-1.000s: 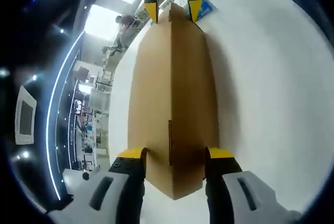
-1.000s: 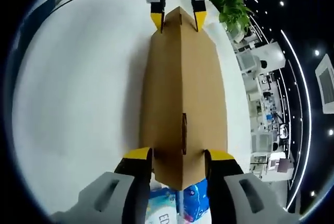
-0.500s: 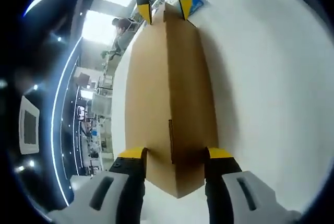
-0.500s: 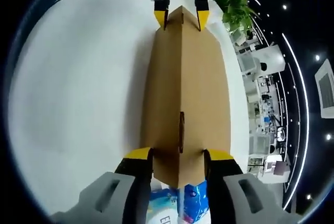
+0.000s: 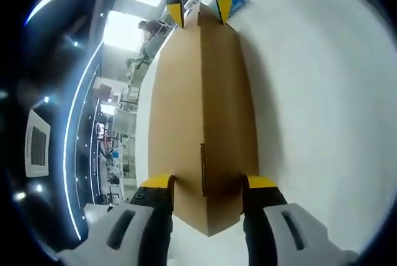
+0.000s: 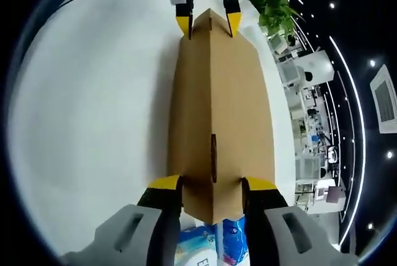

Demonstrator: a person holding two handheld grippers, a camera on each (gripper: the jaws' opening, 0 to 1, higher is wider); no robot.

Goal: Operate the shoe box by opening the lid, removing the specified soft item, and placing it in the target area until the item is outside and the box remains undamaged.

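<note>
Here we had the shoe box [image 5: 201, 117] pinched at opposite ends on the white counter [image 5: 322, 105], left gripper [image 5: 203, 186] and right gripper [image 6: 209, 186] jaws each clamping cardboard, so we judged harder squeezing could crush it.

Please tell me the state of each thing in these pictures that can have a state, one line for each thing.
shoe box: lid closed, gripped at both ends.
left gripper: shut on the shoe box end.
right gripper: shut on the opposite end.
blue packet: on the white table, partly under the box.
</note>
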